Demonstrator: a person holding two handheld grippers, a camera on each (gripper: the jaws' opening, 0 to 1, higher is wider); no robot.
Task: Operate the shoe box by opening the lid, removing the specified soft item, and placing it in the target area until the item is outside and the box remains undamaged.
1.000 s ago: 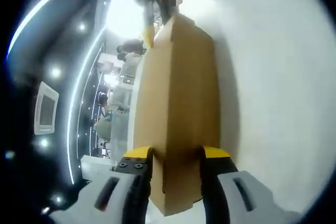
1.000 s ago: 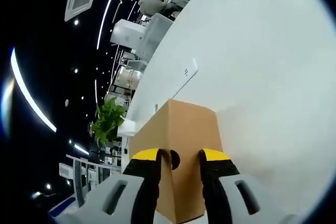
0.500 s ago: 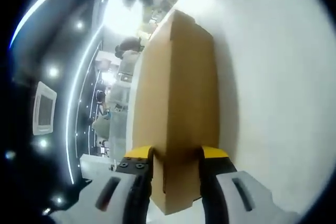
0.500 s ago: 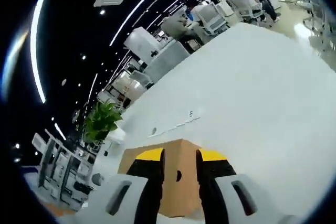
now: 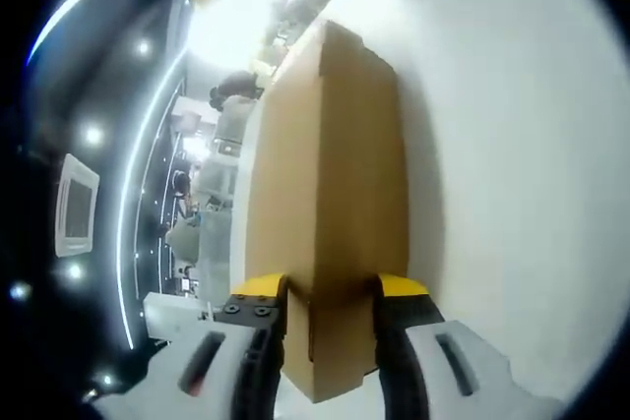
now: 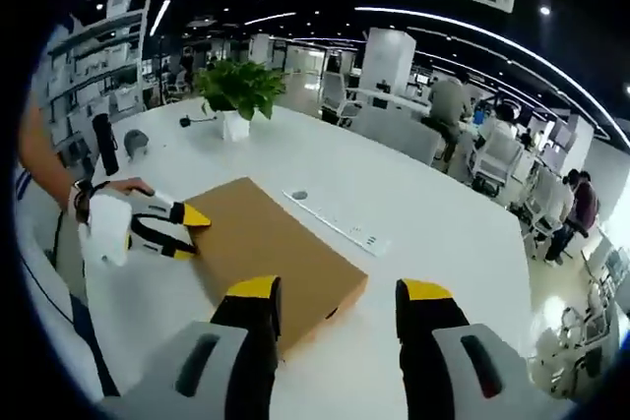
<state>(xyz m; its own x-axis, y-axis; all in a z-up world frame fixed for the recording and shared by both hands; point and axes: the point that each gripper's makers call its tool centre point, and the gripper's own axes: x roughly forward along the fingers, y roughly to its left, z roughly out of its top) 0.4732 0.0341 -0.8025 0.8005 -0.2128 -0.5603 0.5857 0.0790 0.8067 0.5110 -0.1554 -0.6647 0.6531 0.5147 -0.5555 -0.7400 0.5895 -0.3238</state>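
In the left gripper view the left gripper [image 5: 330, 292] has its yellow-tipped jaws closed on the near end of the cardboard shoe box [image 5: 330, 194], one jaw on each side of the edge. In the right gripper view the right gripper [image 6: 335, 297] hangs above the near corner of the box with its jaws spread wide and nothing between them. The box lies flat on the white table [image 6: 433, 233], lid down and shut, and the soft item is presumably inside, out of sight.

The step in hand looks like opening the lid, with the left side bracing one end. The next move probably calls for the free gripper to come down to the lid's edge and lift it gently, so the cardboard does not bend or tear.

Beyond the box a white power strip [image 6: 335, 223] lies close to its far edge, and farther off stands a potted plant [image 6: 236, 95]. The table to the right is bare, with room to set the item down
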